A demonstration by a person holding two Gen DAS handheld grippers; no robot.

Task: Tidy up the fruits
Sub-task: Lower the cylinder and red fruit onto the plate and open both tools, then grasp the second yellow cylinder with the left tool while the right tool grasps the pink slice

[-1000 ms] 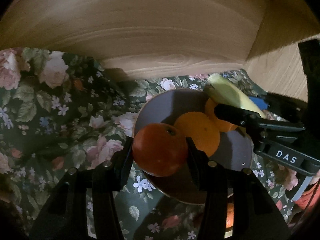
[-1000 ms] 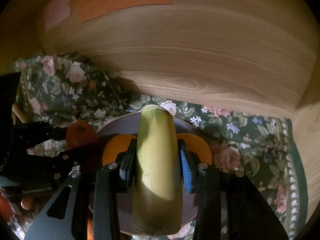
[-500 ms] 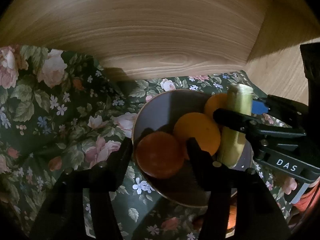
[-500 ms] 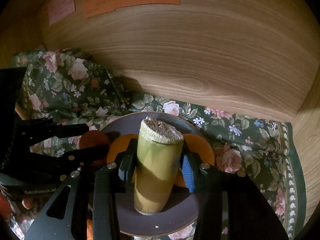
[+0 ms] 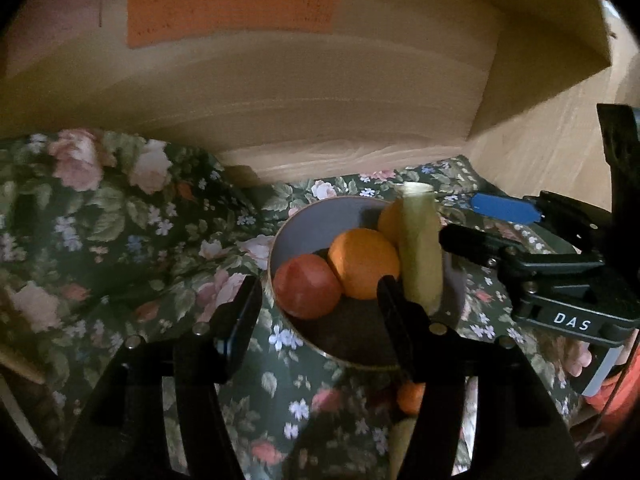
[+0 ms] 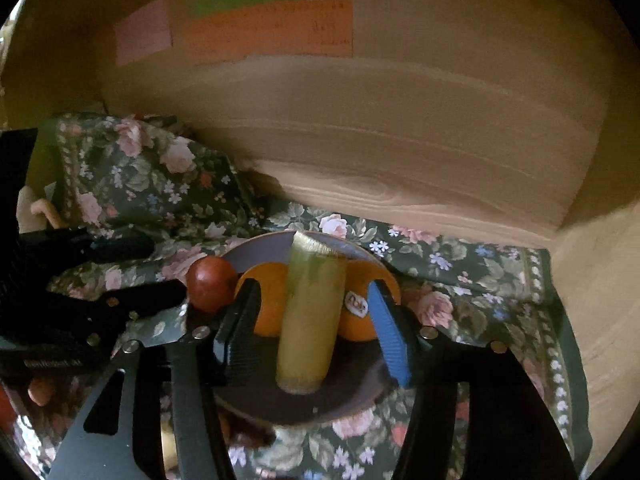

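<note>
A grey-purple bowl (image 5: 304, 224) on the floral cloth holds a red fruit (image 5: 306, 286), two oranges (image 5: 362, 262) and a yellow-green banana piece (image 5: 420, 248) that leans on them. My left gripper (image 5: 318, 314) hangs just in front of the red fruit, its jaws opening and clear of it. In the right wrist view the banana piece (image 6: 310, 320) stands between the fingers of my right gripper (image 6: 314, 326). Those jaws are opening too, and the pads (image 6: 390, 332) do not touch it. One orange (image 6: 360, 304) carries a sticker, and the red fruit (image 6: 210, 284) sits at the bowl's (image 6: 256, 256) left rim.
A wooden wall (image 5: 320, 120) with orange and green notes (image 6: 268, 28) closes the back, and a side panel (image 6: 600, 300) closes the right. The floral cloth (image 5: 120, 220) bunches up at the left. A small orange fruit (image 5: 412, 398) lies on the cloth below the bowl.
Both grippers have let go and drawn back and upward. The red fruit now rests in the bowl, and the banana piece leans there free of the right pads.
</note>
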